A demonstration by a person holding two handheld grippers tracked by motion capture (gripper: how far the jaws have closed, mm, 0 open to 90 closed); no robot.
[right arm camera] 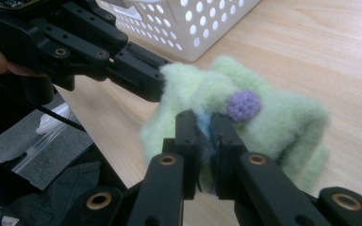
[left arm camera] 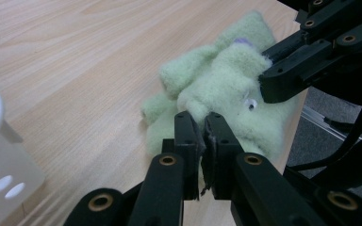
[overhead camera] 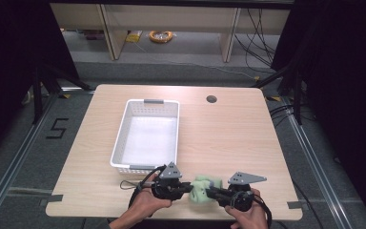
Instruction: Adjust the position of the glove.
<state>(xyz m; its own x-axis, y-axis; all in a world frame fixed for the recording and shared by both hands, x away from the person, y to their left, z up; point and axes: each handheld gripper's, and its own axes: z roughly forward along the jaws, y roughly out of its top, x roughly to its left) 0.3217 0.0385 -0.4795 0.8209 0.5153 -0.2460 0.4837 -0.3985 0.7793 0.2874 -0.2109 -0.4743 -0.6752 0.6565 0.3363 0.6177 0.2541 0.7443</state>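
Green plush toy (overhead camera: 201, 189), pinched by left gripper (overhead camera: 189, 186) and right gripper (overhead camera: 208, 192): fuzzy fabric may slip free if pulled apart.

Wide bare tabletop (overhead camera: 228, 138) runs along the right edge and across the far edge, open passage there. The basket (overhead camera: 124, 125) blocks the left-centre, its near wall just beside the left gripper (overhead camera: 189, 187). At the near edge, the toy (overhead camera: 201, 189) sits between both grippers.

Grey floor (overhead camera: 181, 71) around a pale wooden table (overhead camera: 228, 138), dark curtains (overhead camera: 343, 57) flanking
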